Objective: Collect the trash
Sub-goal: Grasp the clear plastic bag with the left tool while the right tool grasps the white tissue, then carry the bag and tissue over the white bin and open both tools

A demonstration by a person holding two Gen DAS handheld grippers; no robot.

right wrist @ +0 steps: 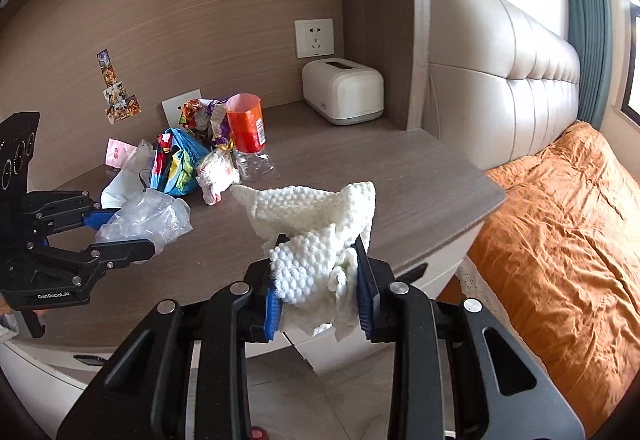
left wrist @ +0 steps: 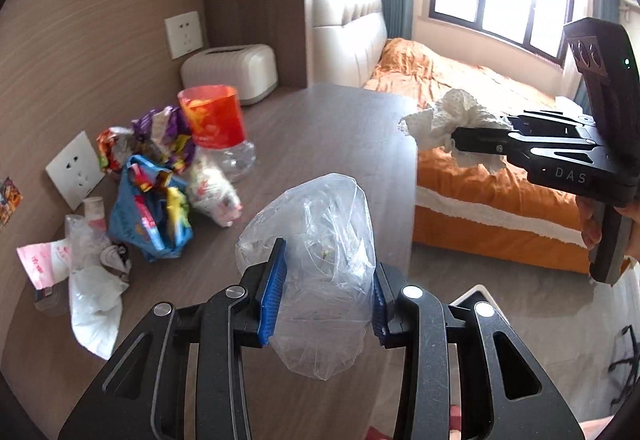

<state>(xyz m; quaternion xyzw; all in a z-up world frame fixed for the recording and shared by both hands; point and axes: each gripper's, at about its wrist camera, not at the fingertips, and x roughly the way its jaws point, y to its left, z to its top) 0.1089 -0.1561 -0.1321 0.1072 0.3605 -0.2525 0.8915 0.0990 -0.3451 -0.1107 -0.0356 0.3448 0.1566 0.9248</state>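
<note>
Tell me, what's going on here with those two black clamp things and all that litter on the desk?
A person is tidying trash off a wooden desk with two handheld grippers. The left gripper is clamped on a crumpled clear plastic bag; the right gripper is clamped on a wad of white paper towel. Both are lifted off the desk. A pile of snack wrappers and an orange-labelled bottle are left by the wall.

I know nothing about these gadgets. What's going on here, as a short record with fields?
Setting: bedroom desk beside an orange bed
Left gripper: shut on a crumpled clear plastic bag
Right gripper: shut on a white paper towel
Left on desk: colourful snack wrappers, bottle with orange label, white bags
Other: white toaster-shaped box at the back
Bin: not in view
</note>
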